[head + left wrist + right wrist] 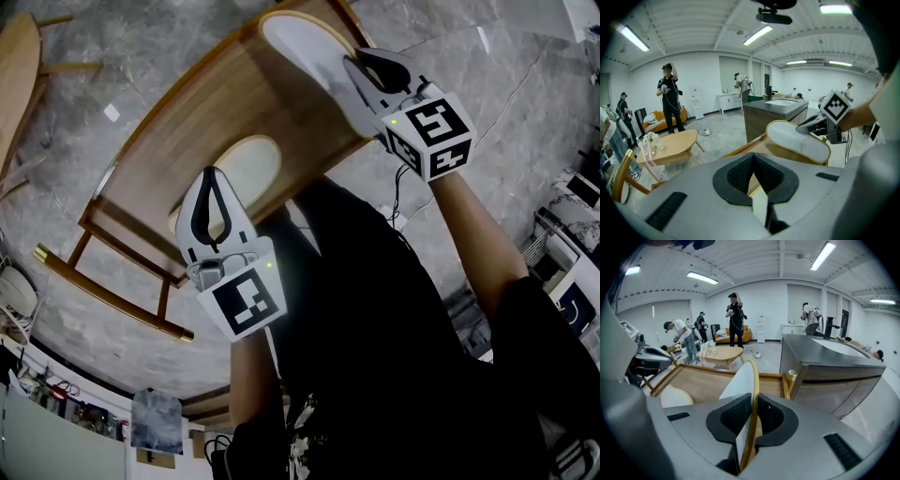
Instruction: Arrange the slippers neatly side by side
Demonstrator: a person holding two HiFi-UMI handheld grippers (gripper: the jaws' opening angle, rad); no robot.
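Note:
Two flat slippers are held over a wooden table with a raised rim (187, 103). My left gripper (212, 178) is shut on the edge of the cream slipper (248, 161), which shows as a thin cream strip (759, 206) between the pads of my left gripper (754, 171). My right gripper (361, 64) is shut on the white slipper (300, 37) at the table's far end. In the right gripper view that white slipper (743, 380) stands on edge between the pads of my right gripper (752, 404). In the left gripper view the white slipper (799, 140) hangs tilted above the table.
A round wooden side table (665, 145) stands to the left on the grey stone floor. A dark counter (825, 362) lies just beyond the table. Several people stand farther back in the room. The person's dark clothing (375, 319) fills the lower head view.

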